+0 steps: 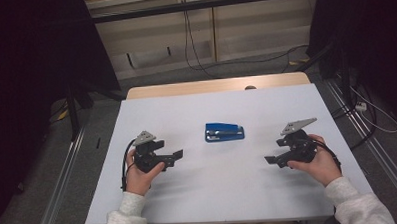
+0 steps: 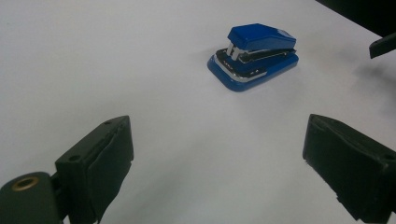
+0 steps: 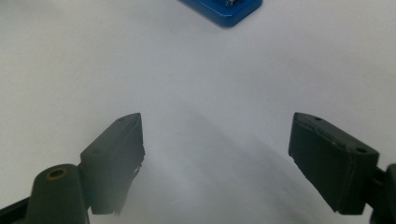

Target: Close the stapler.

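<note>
A blue stapler (image 1: 224,132) lies closed on the white table (image 1: 224,191), near its middle. My left gripper (image 1: 176,156) is held low at the left, pointing right toward it, jaws wide apart with nothing between them. In the left gripper view the stapler (image 2: 254,55) sits ahead and to the right of the open jaws (image 2: 217,161). My right gripper (image 1: 269,160) is held at the right, pointing left, also open and empty. In the right gripper view a corner of the stapler (image 3: 224,10) shows at the top edge, well beyond the jaws (image 3: 217,161).
The white tabletop ends in a wooden strip (image 1: 215,85) at the far side. Beyond it are grey floor, cables (image 1: 194,47) and a pale wall panel. Metal rails (image 1: 63,171) run along both sides of the table. Dark curtains stand at left and right.
</note>
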